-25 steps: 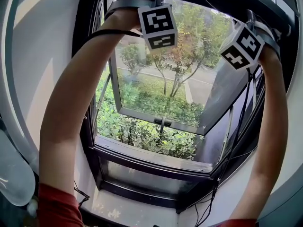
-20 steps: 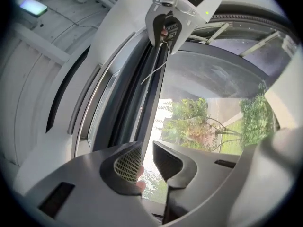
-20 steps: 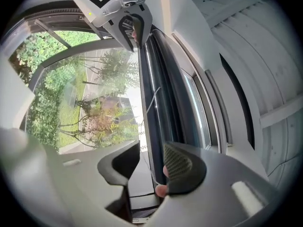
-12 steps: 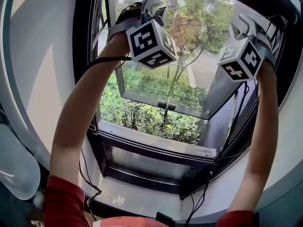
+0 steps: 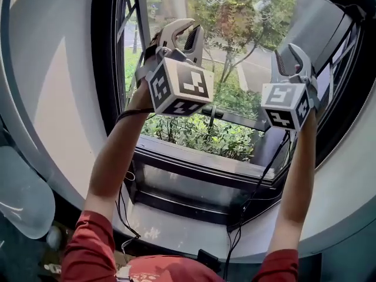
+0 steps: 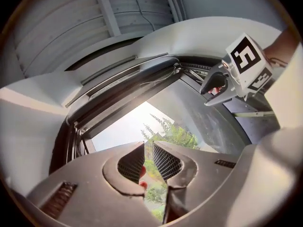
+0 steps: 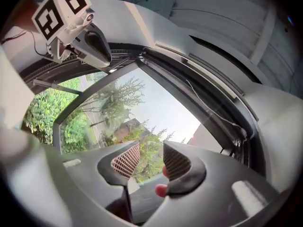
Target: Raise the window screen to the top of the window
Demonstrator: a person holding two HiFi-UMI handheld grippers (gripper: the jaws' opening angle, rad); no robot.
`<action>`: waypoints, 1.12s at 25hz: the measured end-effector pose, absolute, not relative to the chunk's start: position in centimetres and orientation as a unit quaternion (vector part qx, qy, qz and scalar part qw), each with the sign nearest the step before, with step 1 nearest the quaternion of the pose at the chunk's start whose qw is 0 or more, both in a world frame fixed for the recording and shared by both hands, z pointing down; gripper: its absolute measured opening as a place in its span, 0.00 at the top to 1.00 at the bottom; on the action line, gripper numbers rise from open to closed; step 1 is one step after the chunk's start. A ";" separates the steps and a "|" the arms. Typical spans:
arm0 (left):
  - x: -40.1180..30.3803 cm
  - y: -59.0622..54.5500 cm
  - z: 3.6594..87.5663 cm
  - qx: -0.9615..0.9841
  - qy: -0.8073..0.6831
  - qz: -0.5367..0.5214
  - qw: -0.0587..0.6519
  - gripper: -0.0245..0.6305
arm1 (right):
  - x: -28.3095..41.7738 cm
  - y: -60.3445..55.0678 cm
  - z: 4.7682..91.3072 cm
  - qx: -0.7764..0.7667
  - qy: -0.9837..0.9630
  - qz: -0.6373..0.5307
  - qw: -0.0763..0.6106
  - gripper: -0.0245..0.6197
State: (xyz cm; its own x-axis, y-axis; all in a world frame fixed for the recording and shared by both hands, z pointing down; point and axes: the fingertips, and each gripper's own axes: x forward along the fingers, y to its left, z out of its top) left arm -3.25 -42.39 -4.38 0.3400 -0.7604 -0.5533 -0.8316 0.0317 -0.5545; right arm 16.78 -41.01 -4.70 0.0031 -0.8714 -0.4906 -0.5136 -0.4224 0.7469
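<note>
My two grippers are held up in front of the black-framed window (image 5: 111,69), apart from it. The left gripper (image 5: 182,31) is at the upper left and the right gripper (image 5: 291,54) at the right, both pointing upward. In the left gripper view the left gripper (image 6: 148,148) has a narrow gap between its mesh pads with only trees behind. The right gripper (image 7: 151,150) stands wider apart, also empty. A thin pale rail (image 6: 118,74) runs along the top of the window frame (image 7: 199,89). I cannot make out the screen's mesh.
A glass casement (image 5: 235,51) is swung outward over bushes and trees. The dark sill (image 5: 194,157) runs below it, with black cables (image 5: 247,216) hanging at the lower right. White wall (image 5: 53,98) curves round both sides.
Both grippers have come down from the top of the window to about mid-height and rolled. Their jaws, hidden at the top frame before, now show free and empty.
</note>
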 end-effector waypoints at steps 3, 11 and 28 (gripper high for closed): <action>-3.8 -42.3 -1.5 -0.708 0.572 0.059 0.410 0.88 | 16.2 -40.7 -1.9 0.682 -0.529 -0.483 0.149 0.71; -3.5 -41.1 6.9 -0.750 0.556 0.089 0.348 0.88 | 14.8 -38.0 5.6 0.668 -0.580 -0.457 0.092 0.71; -3.1 -38.4 20.4 -0.802 0.535 0.106 0.242 0.88 | 13.8 -32.9 17.4 0.655 -0.654 -0.380 -0.010 0.71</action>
